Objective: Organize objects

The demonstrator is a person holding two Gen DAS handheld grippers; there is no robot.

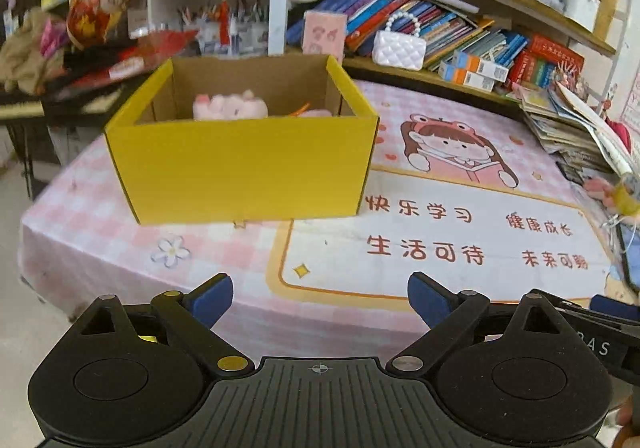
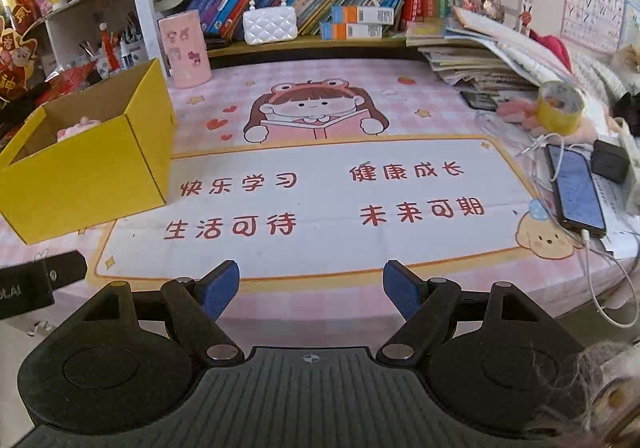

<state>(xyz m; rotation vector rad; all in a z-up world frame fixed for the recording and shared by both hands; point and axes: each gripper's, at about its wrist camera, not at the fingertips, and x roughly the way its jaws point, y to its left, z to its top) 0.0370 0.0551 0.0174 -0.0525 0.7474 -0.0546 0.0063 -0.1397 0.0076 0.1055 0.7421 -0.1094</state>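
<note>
While both grippers hang above the near edge of the desk mat (image 2: 320,184), the left gripper (image 1: 320,300) and right gripper (image 2: 311,290) have their fingers spread with nothing between them. At ten o'clock in the right wrist view sits the yellow box (image 2: 86,176) with a pink plush toy (image 1: 230,106) inside — soft and light, best pinched around its bulk. At two o'clock a tape roll (image 2: 558,106) waits — probably stiff and light, graspable across its rim.
</note>
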